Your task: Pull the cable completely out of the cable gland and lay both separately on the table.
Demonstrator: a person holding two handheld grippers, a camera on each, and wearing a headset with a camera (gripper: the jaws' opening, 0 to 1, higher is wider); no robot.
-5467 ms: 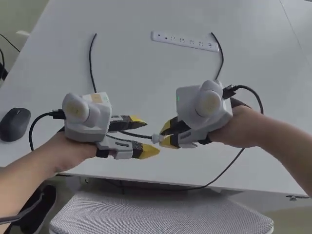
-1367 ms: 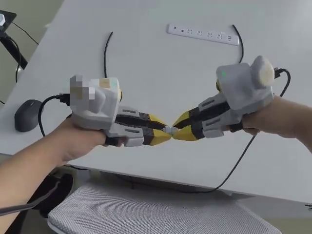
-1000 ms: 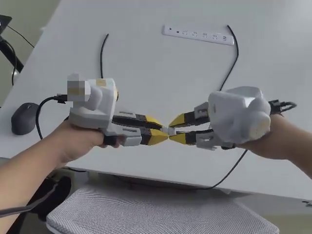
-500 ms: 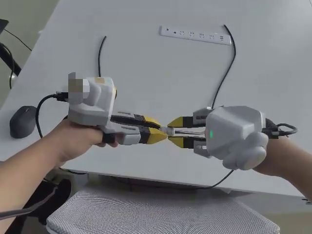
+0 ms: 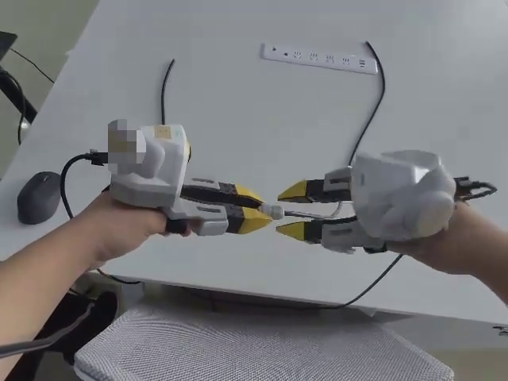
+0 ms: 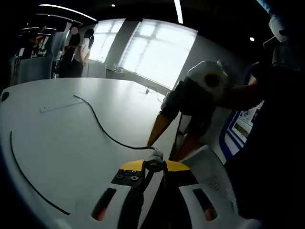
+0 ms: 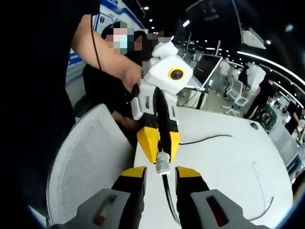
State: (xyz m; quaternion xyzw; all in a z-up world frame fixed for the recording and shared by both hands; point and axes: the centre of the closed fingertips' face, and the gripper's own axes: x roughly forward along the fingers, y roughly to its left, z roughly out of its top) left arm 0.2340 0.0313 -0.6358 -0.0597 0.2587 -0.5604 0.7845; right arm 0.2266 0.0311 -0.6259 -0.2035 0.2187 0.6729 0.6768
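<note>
My left gripper (image 5: 263, 211) pinches the small pale gland (image 5: 272, 212) above the table's (image 5: 238, 103) near edge. A thin cable (image 5: 313, 213) runs from it between my right gripper's (image 5: 279, 213) spread jaws.

We see a broad white counter (image 5: 262, 119), a grey mesh chair (image 5: 262, 349) at its near edge, a white power strip (image 5: 319, 59) lying on it — beyond, tall bright windows (image 6: 157, 52) and long ceiling light strips (image 6: 178, 9).

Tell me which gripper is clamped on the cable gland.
The left gripper: its jaws are shut on the cable gland. The right gripper has its jaws apart, the cable passing between them.
</note>
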